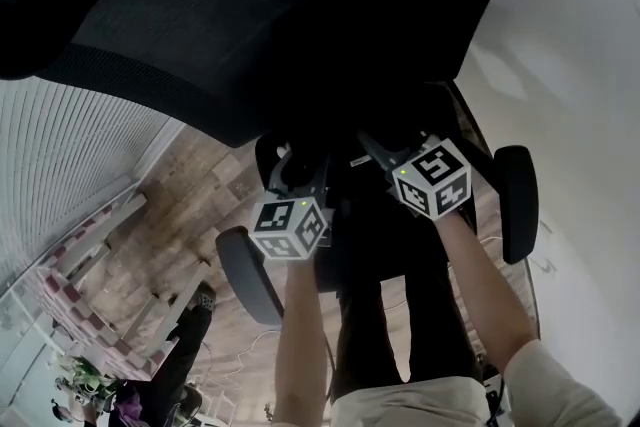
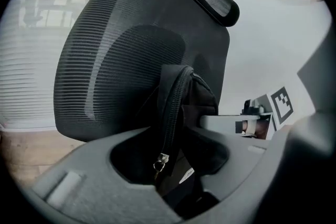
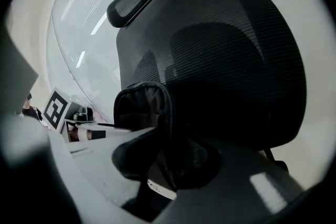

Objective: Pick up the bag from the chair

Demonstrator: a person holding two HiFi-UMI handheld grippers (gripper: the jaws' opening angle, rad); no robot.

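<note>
While both claws sit on the bag, the lift has not begun, so the risks noted below are judgements.

Head view: left claw (image 1: 298,170) and right claw (image 1: 378,151) reach side by side into the dark space between the two armrests (image 1: 250,277), under the mesh backrest (image 1: 200,35). Black bag and black seat cannot be told apart here. Risk: the person steers nearly blind from this angle, and a raised bag could catch an armrest.

Left gripper view: the bag (image 2: 184,97) stands upright against the backrest, toward the seat's back edge, with the seat itself hidden behind the jaws. The jaws are drawn in on the bag's zippered edge, the zipper pull (image 2: 160,161) hanging in the gap just above a white label (image 2: 187,174). Risk: the hold looks to be on a thin fold beside the zipper. Slack fabric could slide through once weight comes on, or the zipper could creep open.

Right gripper view: the jaws are clamped on a bunched fold at the bag's other side, well below its rounded top. Risk: two low holds leave the top free to flop. An uneven rise would tip the bag toward the weaker hold, likely the left. A tug could also swivel the chair.
</note>
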